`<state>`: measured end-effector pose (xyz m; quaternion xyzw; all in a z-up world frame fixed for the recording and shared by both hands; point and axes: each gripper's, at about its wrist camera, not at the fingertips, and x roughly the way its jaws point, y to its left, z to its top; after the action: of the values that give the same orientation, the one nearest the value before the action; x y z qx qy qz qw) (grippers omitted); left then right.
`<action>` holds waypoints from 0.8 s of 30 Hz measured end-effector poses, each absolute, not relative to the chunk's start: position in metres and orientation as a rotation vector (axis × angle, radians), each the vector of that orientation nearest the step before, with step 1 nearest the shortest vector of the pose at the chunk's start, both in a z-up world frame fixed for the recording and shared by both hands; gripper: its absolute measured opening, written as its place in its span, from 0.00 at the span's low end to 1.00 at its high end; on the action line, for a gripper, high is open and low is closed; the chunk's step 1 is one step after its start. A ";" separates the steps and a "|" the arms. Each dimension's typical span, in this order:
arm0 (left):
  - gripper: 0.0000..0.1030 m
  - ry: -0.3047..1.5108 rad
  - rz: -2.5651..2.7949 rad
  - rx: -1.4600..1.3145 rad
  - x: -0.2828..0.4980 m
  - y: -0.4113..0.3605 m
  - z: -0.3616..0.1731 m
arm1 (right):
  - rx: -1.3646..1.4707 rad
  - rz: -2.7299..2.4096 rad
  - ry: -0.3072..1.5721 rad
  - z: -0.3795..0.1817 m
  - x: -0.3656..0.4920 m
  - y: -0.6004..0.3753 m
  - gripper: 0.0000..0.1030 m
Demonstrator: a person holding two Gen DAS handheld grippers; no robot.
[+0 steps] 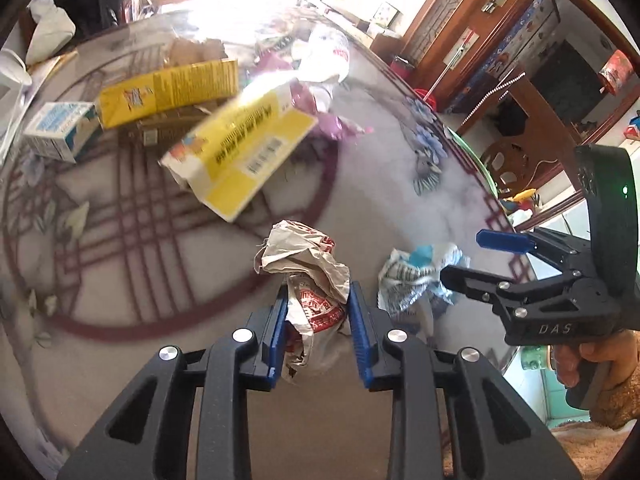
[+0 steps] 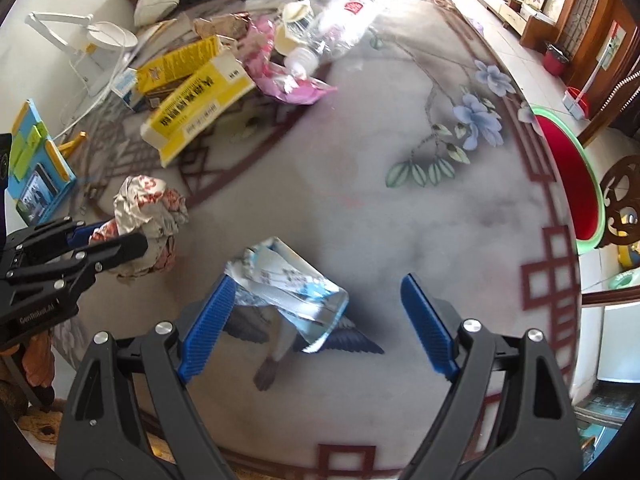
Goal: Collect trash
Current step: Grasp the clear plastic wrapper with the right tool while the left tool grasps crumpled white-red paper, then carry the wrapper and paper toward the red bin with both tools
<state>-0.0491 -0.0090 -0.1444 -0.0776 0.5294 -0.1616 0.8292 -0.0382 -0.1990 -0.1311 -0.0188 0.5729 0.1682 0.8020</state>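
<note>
Crumpled red-and-white printed wrapper (image 1: 310, 280) pinched between the blue ribbed pads of the left gripper (image 1: 318, 320), near centre of the round patterned table (image 1: 400, 208); lettering on it too creased to read. Narrow gap between those pads, paper pressed on both sides, tongs angled steeply down at the tabletop. Just to the right, crushed blue-and-white film wrapper (image 2: 288, 284) lying on the table between the widely spread fingers of the right gripper (image 2: 316, 312); left pad beside or brushing its edge, right pad well apart, nothing clamped. Print on this wrapper blurred. "DAS" embossed on the black body of the right gripper in the left wrist view, gripped at its handle by a hand (image 1: 580, 360) at the far right; "GenRobot.AI" on the left gripper's body in the right wrist view. Farther back on the left, yellow carton (image 1: 236, 152) with black characters and a barcode, second yellow box (image 1: 168, 92) behind it, small blue-and-white box (image 1: 60, 132) at the left edge. Clear plastic bottle (image 2: 336, 28) with a red label at the far side, pink wrapper (image 2: 288, 84) beside it.
</note>
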 end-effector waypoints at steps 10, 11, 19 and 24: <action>0.33 1.144 -0.286 -0.200 -0.038 0.006 -0.148 | -0.119 0.451 1.261 -0.145 -0.038 -0.164 0.52; 0.34 1.151 -0.281 -0.214 -0.038 0.008 -0.150 | -0.119 0.459 1.259 -0.144 -0.039 -0.164 0.42; 0.42 1.161 -0.253 -0.254 -0.031 0.017 -0.156 | -0.113 0.508 1.261 -0.142 -0.041 -0.159 0.23; 0.30 1.160 -0.263 -0.260 -0.028 0.015 -0.158 | -0.097 0.487 1.214 -0.129 -0.039 -0.165 0.21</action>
<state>-0.0278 0.0147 -0.1579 -0.1222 0.5449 -0.1237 0.8203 -0.0389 -0.1651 -0.1288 -0.0451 0.5643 0.2266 0.7926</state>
